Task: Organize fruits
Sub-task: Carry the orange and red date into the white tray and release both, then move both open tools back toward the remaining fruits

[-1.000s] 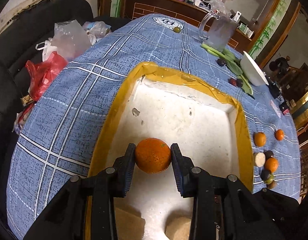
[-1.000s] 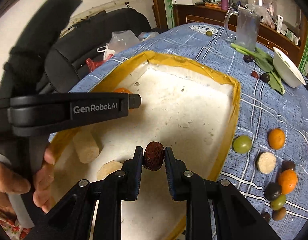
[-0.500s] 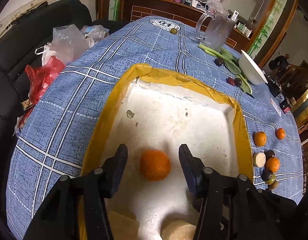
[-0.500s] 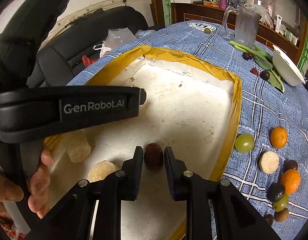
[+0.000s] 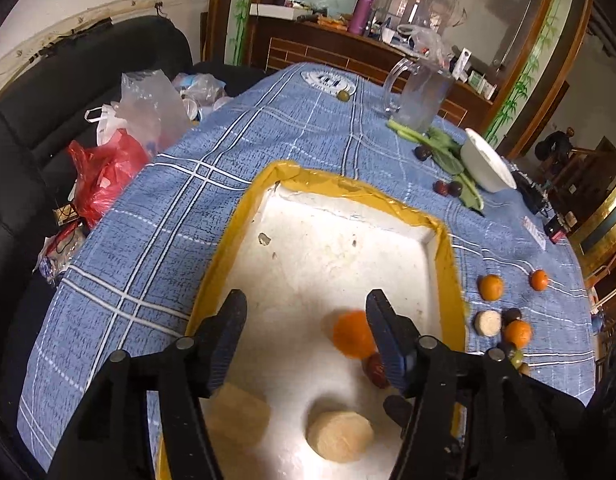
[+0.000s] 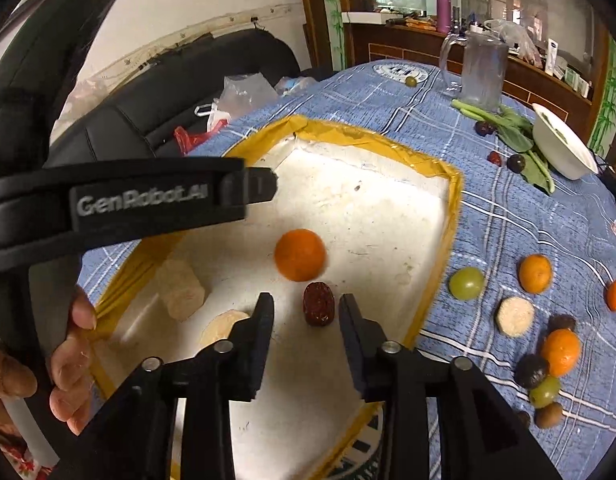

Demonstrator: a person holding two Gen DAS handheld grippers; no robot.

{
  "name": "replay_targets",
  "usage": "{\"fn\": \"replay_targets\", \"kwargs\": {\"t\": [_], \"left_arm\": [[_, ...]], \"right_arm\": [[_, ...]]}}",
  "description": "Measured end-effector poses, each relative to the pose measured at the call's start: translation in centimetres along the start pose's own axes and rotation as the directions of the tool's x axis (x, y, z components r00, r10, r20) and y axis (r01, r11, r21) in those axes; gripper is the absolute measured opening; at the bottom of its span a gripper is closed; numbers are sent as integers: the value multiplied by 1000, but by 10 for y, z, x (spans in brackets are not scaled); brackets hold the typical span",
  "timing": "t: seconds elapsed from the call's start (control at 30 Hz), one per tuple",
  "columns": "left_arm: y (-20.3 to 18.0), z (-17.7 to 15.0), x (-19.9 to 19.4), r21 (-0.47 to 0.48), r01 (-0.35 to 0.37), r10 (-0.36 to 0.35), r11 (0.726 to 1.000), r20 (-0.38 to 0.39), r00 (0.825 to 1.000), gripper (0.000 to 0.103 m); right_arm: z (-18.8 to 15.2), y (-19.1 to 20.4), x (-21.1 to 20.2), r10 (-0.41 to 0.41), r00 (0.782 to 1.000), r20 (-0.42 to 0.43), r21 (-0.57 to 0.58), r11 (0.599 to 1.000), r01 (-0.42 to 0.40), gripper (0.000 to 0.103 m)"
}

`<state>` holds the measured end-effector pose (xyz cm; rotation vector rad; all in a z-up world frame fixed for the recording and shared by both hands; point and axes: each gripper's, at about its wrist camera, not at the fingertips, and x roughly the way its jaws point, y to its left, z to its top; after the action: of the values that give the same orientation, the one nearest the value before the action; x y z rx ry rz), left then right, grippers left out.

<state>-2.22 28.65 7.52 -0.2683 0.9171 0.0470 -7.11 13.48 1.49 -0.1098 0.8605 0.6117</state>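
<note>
Releasing fruit into the white foam tray with yellow taped rim [image 6: 454,216]: right black two-finger tongs [image 6: 306,308] opening, wrinkled dark-red date [image 6: 318,304] lying loose between the tips, untouched. Left black tongs [image 5: 306,312] opening too, nothing clamped, round orange tangerine [image 5: 353,339] resting free just inside the right-hand tip. Beyond the tray, right of both tongs, more loose fruit; next, probably, reaching there and closing gently.

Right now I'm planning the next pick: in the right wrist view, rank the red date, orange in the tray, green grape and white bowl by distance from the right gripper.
1. Red date, between its opening jaws, untouched.
2. Orange, just beyond.
3. Green grape, right, outside the tray.
4. White bowl, far right.
</note>
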Motion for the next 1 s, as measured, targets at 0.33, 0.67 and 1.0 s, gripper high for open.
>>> {"fn": "replay_targets", "kwargs": {"t": [0.33, 0.67, 1.0], "left_arm": [[-20, -17, -31, -11, 69, -69, 998, 16, 998, 69], [-53, -34, -67, 22, 101, -102, 995, 62, 993, 74], [-86, -48, -80, 75, 118, -123, 990, 65, 990, 74]], "right_arm": [[-14, -25, -52, 48, 997, 68, 64, 997, -53, 41], [-44, -59, -97, 44, 991, 128, 155, 986, -63, 48], [-82, -131, -149, -104, 981, 161, 285, 957, 55, 48]]}}
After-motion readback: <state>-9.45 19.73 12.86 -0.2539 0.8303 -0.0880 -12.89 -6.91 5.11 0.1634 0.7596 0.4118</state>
